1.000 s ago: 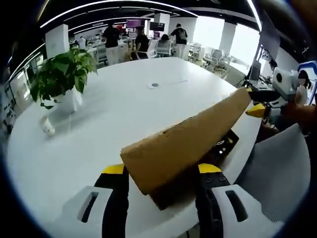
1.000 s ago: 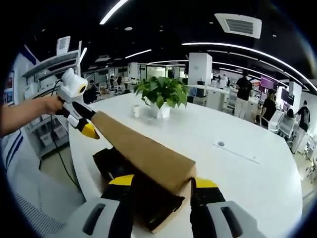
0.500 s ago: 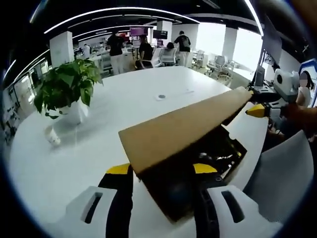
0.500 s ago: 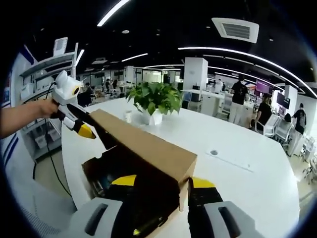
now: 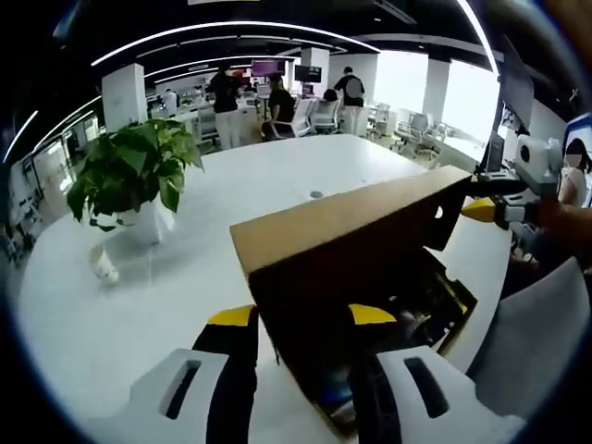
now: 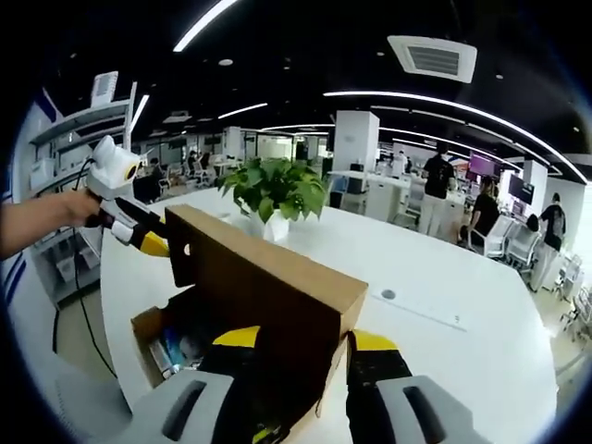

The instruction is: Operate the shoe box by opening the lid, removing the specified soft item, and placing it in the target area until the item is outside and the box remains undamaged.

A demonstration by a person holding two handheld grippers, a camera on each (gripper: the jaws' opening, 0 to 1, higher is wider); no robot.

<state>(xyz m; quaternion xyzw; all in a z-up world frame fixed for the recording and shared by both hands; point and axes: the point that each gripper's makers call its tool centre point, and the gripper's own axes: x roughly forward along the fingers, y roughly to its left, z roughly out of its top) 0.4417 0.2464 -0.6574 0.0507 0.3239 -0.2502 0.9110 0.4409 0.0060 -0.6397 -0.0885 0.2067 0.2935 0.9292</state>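
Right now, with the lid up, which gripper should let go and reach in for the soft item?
Probably the left gripper: in its view the lid is raised and the box interior lies open just ahead. The right gripper faces the lid's underside.

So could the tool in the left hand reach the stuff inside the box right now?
Probably not yet. The left tool has its jaws around the raised cardboard lid at one end, so it is busy, and the lid hangs over the dark contents of the shoe box.
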